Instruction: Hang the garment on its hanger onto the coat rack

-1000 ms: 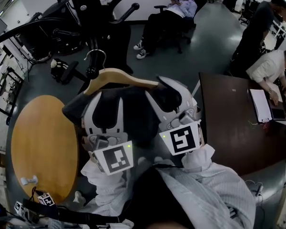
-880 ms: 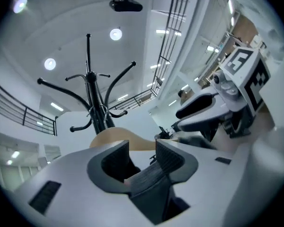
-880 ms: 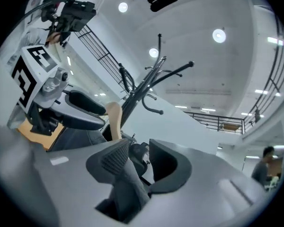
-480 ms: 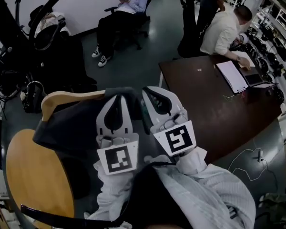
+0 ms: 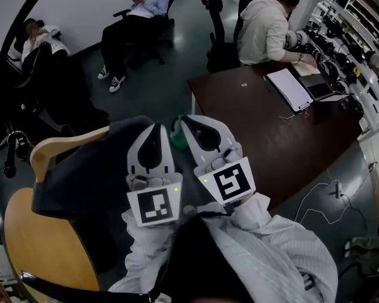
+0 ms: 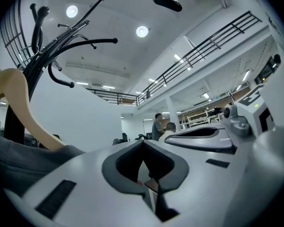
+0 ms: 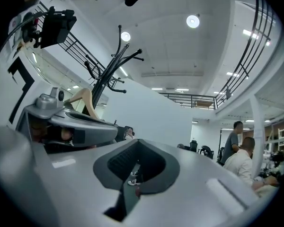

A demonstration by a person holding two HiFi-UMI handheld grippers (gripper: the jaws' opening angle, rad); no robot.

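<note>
A wooden hanger (image 5: pixel 57 149) carries a dark grey garment (image 5: pixel 82 185) at the left of the head view. The black coat rack's (image 5: pixel 22 14) curved arm crosses the top left corner. My left gripper (image 5: pixel 153 130) and right gripper (image 5: pixel 188 122) stand side by side, both shut with nothing between the jaws. The left one overlaps the garment's edge; whether it touches is unclear. In the left gripper view my shut left gripper (image 6: pixel 143 143) points up, with the hanger (image 6: pixel 16 105), garment (image 6: pixel 23 162) and rack (image 6: pixel 42 46) at left. The right gripper (image 7: pixel 137 143) view shows the rack (image 7: pixel 111 65) and hanger (image 7: pixel 85 100).
A dark brown desk (image 5: pixel 271 122) with papers (image 5: pixel 289 88) lies to the right, and a person in a white shirt (image 5: pixel 265 27) sits at it. Another person lounges in a chair (image 5: pixel 136 14) at the back. A round wooden table (image 5: pixel 38 251) is at lower left. Cables (image 5: pixel 328 188) trail on the floor.
Both grippers' jaws have gone from wide open to shut. The hanger, garment and rack have slid left and down in the head view as the view swung right.
</note>
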